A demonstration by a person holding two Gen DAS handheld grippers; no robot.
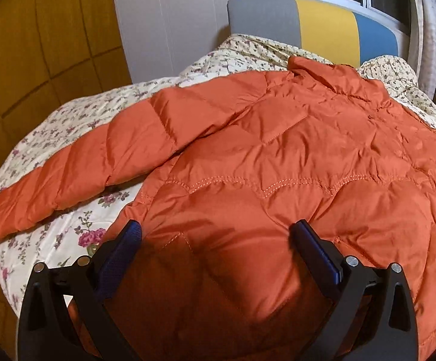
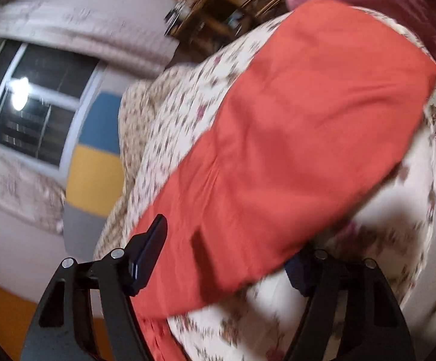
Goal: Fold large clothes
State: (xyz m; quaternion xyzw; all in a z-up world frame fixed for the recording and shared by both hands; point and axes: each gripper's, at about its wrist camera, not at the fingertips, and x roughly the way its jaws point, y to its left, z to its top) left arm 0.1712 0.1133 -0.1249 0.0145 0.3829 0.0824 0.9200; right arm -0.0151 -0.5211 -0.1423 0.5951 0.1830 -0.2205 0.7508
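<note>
- Orange quilted jacket point(image 1: 278, 150) lies spread on the floral bedspread point(image 1: 67, 234); collar toward the striped headboard point(image 1: 323, 27), hem toward me.
- One sleeve point(image 1: 76, 162) stretches out flat from the jacket's shoulder, across the bedspread toward the bed's edge.
- My left gripper point(image 1: 216, 237) hangs over the jacket's hem, jaws wide, blue pads point(image 1: 314, 249) apart with nothing pinched; one fingertip sits at the jacket's side edge, the other over its lower panel.
- My right gripper point(image 2: 227, 246) view is blurred and rolled sideways. The jacket's other sleeve point(image 2: 308, 120) runs away from me over the bedspread point(image 2: 173, 126).
- Right jaws stand part open with the near end of that sleeve between them. One finger point(image 2: 150, 252) is beside the cloth; the other is mostly hidden under it. Cannot tell whether the pads press on it.
- Window point(image 2: 37, 99) and headboard point(image 2: 94, 162) lie off the sleeve's far side.
</note>
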